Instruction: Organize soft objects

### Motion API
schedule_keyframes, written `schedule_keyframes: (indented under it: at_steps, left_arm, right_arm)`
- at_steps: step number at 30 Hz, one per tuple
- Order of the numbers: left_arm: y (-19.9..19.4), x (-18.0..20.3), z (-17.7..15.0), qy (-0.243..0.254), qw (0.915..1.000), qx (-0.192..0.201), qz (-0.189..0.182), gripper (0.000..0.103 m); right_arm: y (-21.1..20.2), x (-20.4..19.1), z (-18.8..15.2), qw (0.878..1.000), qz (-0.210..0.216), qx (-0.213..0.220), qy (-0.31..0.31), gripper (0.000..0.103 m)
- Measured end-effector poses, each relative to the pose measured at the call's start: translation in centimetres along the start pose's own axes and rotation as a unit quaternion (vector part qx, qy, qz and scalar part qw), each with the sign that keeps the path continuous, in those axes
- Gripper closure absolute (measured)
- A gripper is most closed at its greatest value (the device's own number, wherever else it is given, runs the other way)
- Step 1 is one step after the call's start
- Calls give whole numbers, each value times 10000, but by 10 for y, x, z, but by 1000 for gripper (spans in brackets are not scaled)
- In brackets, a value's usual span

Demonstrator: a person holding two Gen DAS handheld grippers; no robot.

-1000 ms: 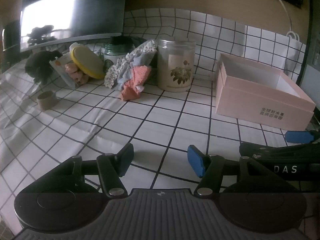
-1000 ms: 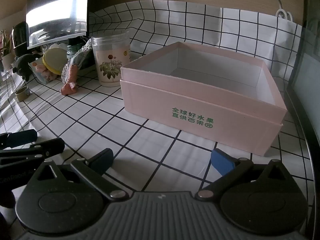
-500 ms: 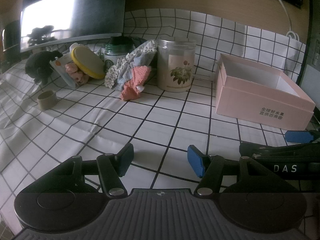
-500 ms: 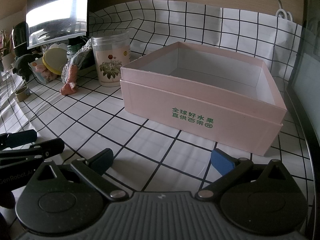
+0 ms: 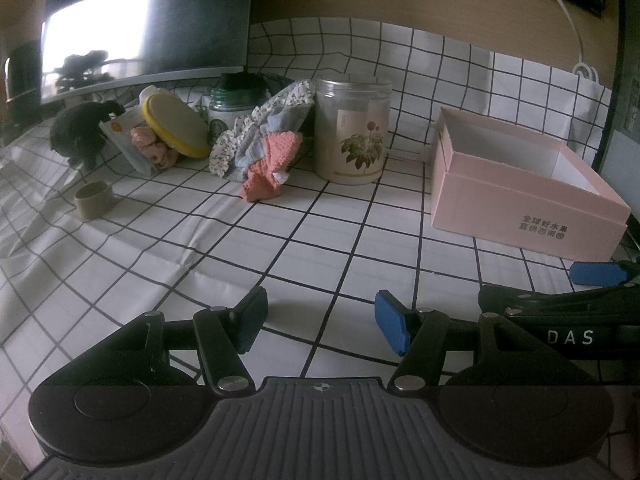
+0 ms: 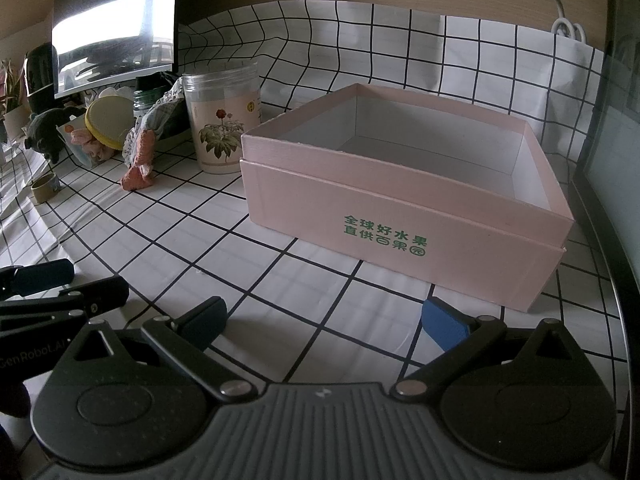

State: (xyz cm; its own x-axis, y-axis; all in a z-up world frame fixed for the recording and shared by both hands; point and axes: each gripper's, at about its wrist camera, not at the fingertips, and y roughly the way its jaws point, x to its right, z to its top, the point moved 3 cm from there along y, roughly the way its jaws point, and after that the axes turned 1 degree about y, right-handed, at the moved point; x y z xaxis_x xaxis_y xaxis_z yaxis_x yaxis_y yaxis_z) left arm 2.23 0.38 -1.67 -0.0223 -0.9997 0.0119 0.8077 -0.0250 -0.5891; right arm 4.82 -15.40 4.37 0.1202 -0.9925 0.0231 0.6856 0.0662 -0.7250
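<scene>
A heap of soft cloths lies at the back of the checked tablecloth: a coral knitted cloth (image 5: 269, 166) in front of a floral and blue fabric (image 5: 264, 120). The coral cloth (image 6: 140, 160) also shows far left in the right wrist view. An open pink box (image 5: 520, 184) stands on the right, nothing inside it (image 6: 404, 196). My left gripper (image 5: 322, 322) hovers open low over the cloth-covered table, well short of the heap. My right gripper (image 6: 322, 320) is open too, just before the box's front wall.
A floral-label jar (image 5: 352, 132) stands between the heap and the box. A yellow lid (image 5: 176, 124), a green-capped jar (image 5: 230, 114), a pink plush (image 5: 154, 148), a dark plush (image 5: 80, 132) and a tape roll (image 5: 93, 199) crowd the back left. A monitor (image 5: 148, 20) stands behind.
</scene>
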Motion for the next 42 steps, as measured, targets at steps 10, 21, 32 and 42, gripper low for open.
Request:
schedule_keyframes:
  at_steps: [10,21,32,42]
  left_arm:
    - [0,0,0,-3,10000,3,-3,38]
    - [0,0,0,-5,10000,4,-5,38]
    - [-3,1,0,16,10000,-2,19,38]
    - [-4,2,0,24,10000,-6,25,38]
  right_arm:
    - [0,0,0,10000,-1,0,-2,0]
    - [0,0,0,10000,-2,0,-3,0]
    - [0,0,0,10000,-3,0,-4,0]
    - [0,-1,0,10000,-5,0,-6,0]
